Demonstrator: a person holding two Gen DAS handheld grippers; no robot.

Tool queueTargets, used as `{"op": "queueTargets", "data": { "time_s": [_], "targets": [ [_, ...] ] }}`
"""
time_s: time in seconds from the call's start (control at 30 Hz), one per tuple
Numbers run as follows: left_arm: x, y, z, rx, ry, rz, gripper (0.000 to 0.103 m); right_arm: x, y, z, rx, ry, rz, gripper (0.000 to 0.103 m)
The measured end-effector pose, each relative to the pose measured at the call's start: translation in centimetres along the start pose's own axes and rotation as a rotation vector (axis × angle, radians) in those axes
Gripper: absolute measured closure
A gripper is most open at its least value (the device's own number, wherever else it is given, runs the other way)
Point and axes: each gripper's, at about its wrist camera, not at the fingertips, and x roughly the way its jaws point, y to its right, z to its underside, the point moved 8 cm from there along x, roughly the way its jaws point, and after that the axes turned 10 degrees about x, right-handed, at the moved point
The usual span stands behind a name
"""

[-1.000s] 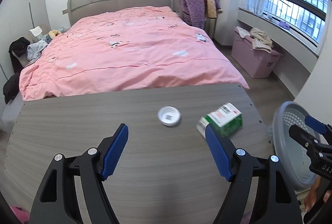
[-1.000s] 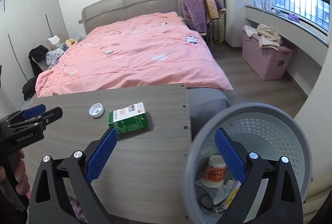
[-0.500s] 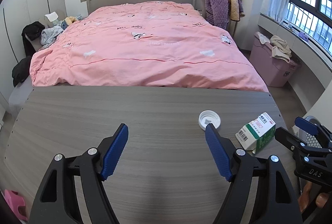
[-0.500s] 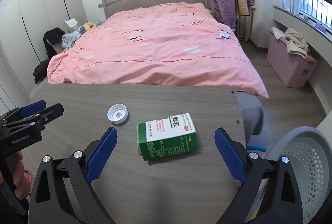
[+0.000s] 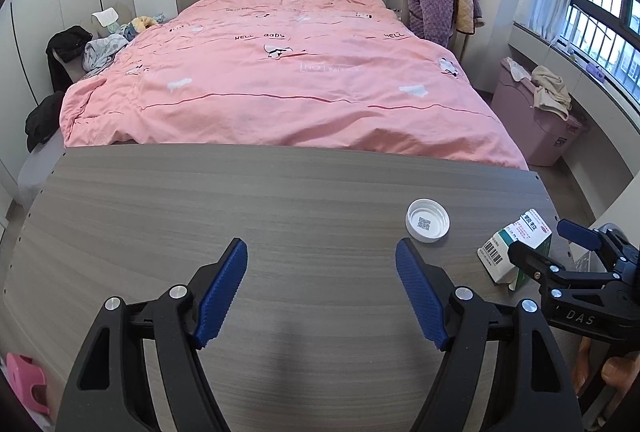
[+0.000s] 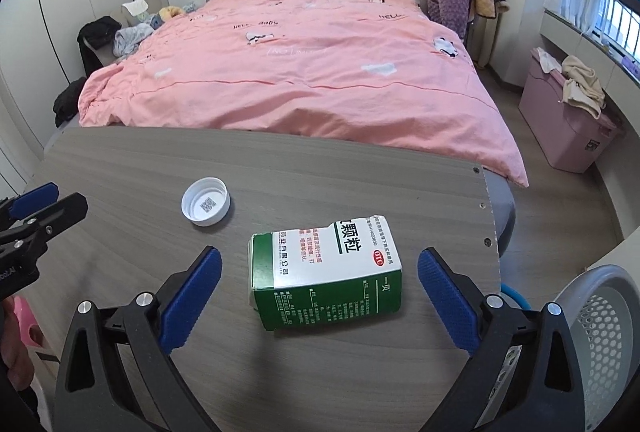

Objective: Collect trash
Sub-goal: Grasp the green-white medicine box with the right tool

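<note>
Presently, in the left wrist view, the left gripper (image 5: 321, 286) hovered over bare wood of the table (image 5: 200, 216) with its jaws wide apart and nothing between them. The white cap (image 5: 427, 220) lay open side up on the table, beyond and to the right of the gripper's right finger. Further right of the cap, near the table's edge, lay the green and white box (image 5: 516, 246), partly hidden behind the right gripper (image 5: 548, 252). The left gripper's position suggested it was waiting, or perhaps lined up for the cap.

In the right wrist view, the right gripper (image 6: 319, 290) also had its jaws wide apart, one on either side of the box (image 6: 326, 272) and touching neither end. The box lay on its side, its length across the gap; the jaws appeared set to close on it. The cap (image 6: 206, 201) sat beyond and to the left of the box, apart from it. The left gripper (image 6: 36, 212) showed at the far left of the cap. The grey basket (image 6: 600, 328) stood beside the table, off its right edge and near the box, judged the place for the trash. Both items remained uncollected.
</note>
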Motion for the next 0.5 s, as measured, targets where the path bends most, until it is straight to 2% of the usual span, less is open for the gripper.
{"op": "queueTargets", "data": {
  "time_s": [0.4,0.47,0.5],
  "targets": [
    [0.7,0.3,0.6,-0.006,-0.026,0.011,0.030,2.5,-0.3,0.6,-0.036,-0.058,0.050,0.008],
    [0.8,0.4,0.7,-0.006,-0.029,0.012,0.030,2.5,-0.5,0.7,-0.046,-0.054,0.051,0.017],
    [0.9,0.5,0.7,-0.006,-0.032,0.012,0.030,2.6,-0.5,0.8,-0.050,-0.053,0.051,0.017]
  ]
}}
